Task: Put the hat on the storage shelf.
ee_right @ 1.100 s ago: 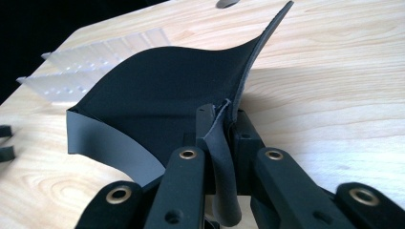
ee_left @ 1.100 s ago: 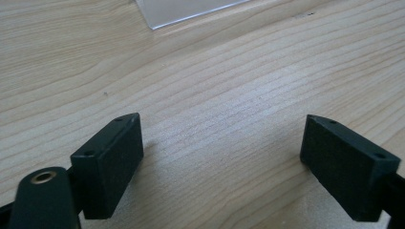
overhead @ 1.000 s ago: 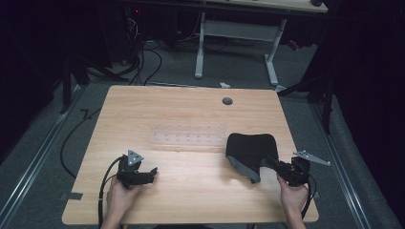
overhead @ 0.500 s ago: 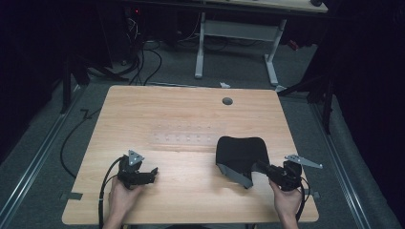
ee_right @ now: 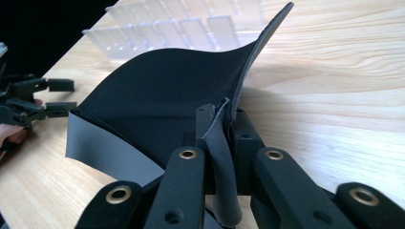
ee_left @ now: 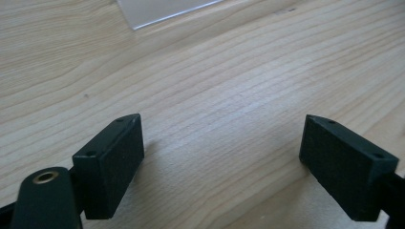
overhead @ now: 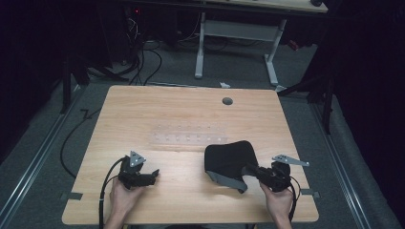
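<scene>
While the person stands at the near edge of the wooden counter, the high view shows the right gripper clamped on the near right corner of a black mat, which lies just right of the counter's middle with its pale grey underside turned up along the near edge. A clear plastic strip rests just left of the mat and a little beyond it. The left gripper sits well to the mat's left, low over bare wood.

In the left gripper view, its jaws stand wide apart over the wood, with nothing between them.

In the right gripper view, the jaws pinch a fold of the mat, which curls upward, and the left gripper shows beyond the mat's far edge.
</scene>
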{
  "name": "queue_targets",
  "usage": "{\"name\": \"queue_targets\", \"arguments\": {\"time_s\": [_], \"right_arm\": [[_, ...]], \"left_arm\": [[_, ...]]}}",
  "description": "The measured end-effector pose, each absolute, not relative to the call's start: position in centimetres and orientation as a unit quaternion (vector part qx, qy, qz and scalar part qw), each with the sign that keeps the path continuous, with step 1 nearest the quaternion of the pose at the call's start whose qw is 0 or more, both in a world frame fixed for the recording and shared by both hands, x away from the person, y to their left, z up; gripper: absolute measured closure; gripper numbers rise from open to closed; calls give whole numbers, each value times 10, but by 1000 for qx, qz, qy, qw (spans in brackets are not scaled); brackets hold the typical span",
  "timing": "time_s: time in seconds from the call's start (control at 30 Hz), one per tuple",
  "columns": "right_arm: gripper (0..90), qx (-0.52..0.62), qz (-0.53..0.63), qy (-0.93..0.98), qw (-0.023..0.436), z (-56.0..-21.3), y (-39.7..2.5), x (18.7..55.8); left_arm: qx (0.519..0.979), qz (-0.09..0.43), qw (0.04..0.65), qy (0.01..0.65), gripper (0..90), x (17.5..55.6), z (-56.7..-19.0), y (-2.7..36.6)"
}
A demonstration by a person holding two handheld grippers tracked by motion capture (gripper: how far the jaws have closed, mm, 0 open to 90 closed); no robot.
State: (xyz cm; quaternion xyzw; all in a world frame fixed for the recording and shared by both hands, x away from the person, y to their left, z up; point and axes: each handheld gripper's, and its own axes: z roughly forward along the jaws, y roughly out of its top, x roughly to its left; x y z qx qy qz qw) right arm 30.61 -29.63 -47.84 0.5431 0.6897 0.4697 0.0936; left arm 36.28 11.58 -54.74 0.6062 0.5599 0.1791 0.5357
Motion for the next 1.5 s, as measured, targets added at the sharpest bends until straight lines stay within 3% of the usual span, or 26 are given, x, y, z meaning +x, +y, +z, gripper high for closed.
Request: {"name": "queue_targets", "arguments": {"time_s": [0.83,1.5], "right_arm": [[854,507,478,716,46,-474,-266,307],[854,487,469,737,4,-465,-246,312]], "left_arm": [[661,98,634,389,150,296,-492,62],[683,111,628,355,110,293,-493,48]]}}
